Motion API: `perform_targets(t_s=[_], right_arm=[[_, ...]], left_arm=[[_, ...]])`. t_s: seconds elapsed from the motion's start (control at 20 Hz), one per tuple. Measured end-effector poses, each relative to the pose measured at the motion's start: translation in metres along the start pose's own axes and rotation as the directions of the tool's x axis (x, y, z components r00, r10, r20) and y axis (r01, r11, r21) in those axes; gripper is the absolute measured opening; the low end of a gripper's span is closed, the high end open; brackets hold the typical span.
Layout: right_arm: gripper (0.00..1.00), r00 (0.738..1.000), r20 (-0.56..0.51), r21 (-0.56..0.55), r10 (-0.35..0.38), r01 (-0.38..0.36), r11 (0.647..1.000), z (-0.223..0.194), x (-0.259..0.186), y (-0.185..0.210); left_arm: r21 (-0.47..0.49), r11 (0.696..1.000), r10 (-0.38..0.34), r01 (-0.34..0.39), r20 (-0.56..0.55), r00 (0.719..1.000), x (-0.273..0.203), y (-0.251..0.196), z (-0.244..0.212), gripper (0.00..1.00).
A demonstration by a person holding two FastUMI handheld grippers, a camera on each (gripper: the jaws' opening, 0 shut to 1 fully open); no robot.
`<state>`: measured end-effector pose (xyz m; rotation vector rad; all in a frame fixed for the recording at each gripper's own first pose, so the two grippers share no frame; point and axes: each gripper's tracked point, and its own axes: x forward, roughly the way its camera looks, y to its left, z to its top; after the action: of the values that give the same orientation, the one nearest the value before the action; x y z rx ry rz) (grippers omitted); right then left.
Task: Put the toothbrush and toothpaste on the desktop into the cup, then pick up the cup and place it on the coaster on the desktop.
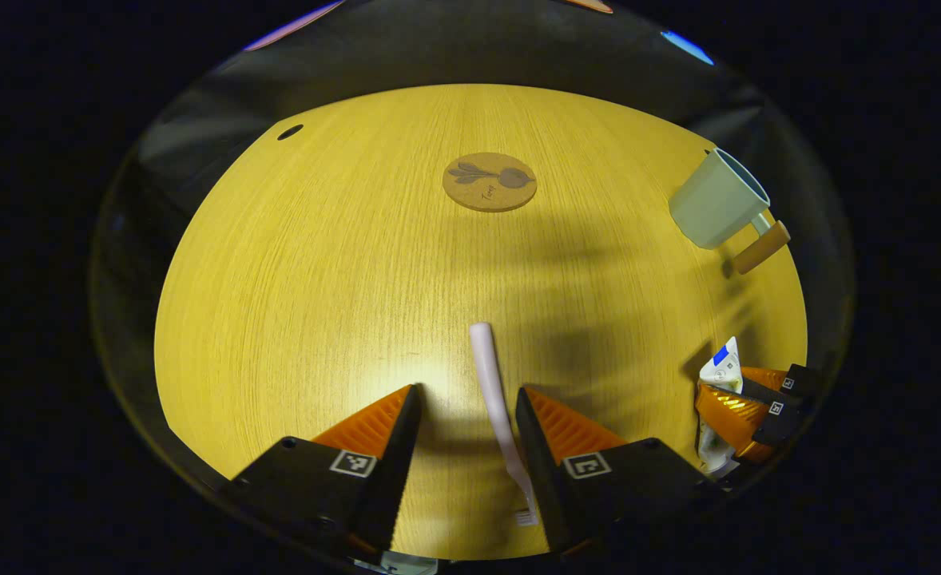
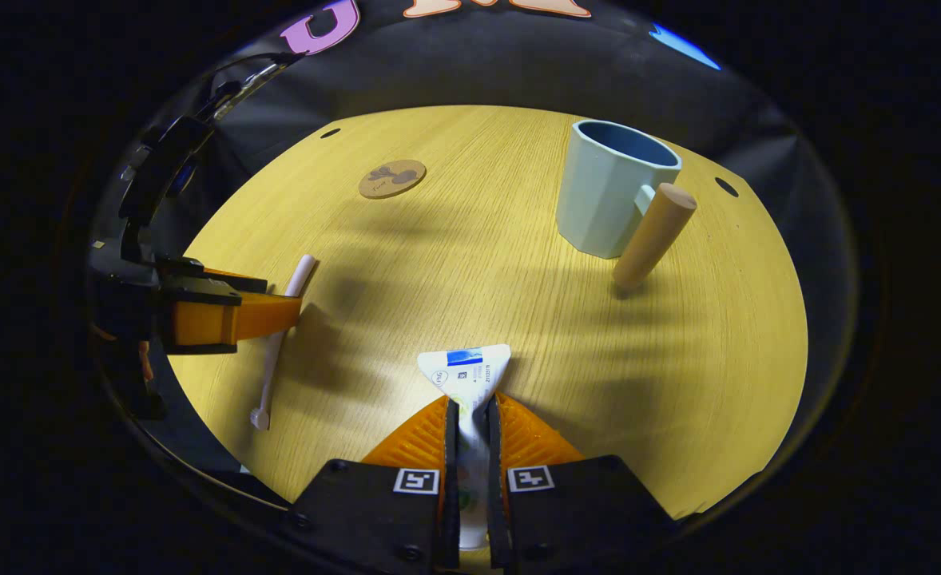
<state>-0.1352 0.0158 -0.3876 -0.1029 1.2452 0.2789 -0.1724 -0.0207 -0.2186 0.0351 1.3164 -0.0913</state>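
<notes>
The right gripper (image 2: 470,415) is pinching the toothpaste (image 2: 468,369); the left gripper (image 1: 468,399) is hanging spread around the toothbrush (image 1: 496,391) near the desktop's (image 1: 319,263) front edge.

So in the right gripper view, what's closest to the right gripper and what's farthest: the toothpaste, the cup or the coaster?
1. Toothpaste: pinched between the right gripper's fingers, right at it.
2. Cup: farther up the desk, to the right, with its wooden handle toward the gripper.
3. Coaster: farthest, near the desk's far edge, to the left.
</notes>
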Motion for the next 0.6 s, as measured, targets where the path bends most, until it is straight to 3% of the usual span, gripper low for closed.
perform_targets(t_s=[0.05,0.25,0.3,0.35,0.6], right_arm=[[0.17,1.000,0.000,0.000,0.000,0.000,1.000,-0.0003,0.0001,0.0000],[0.17,1.000,0.001,0.001,0.000,0.000,1.000,-0.0001,0.0000,-0.0003],[0.17,1.000,0.002,0.000,-0.001,0.001,1.000,0.0001,0.0001,0.0000],[0.17,1.000,0.002,0.000,-0.001,0.001,1.000,-0.0001,0.0001,0.0000],[0.17,1.000,0.002,0.000,-0.006,0.006,1.000,0.0006,0.0005,-0.0003]], left_arm=[[0.005,1.000,-0.001,0.001,-0.004,1.000,0.0003,-0.0005,0.0003,0.51],[0.030,0.999,-0.021,0.022,-0.026,0.999,-0.0007,-0.0013,0.0004,0.46],[0.014,0.999,-0.029,0.029,-0.016,0.999,0.0005,-0.0023,0.0018,0.39],[-0.003,0.999,-0.034,0.034,-0.008,0.999,0.0020,-0.0037,0.0030,0.07],[0.010,0.998,-0.057,0.057,0.012,0.998,0.0005,-0.0026,0.0022,0.00]])
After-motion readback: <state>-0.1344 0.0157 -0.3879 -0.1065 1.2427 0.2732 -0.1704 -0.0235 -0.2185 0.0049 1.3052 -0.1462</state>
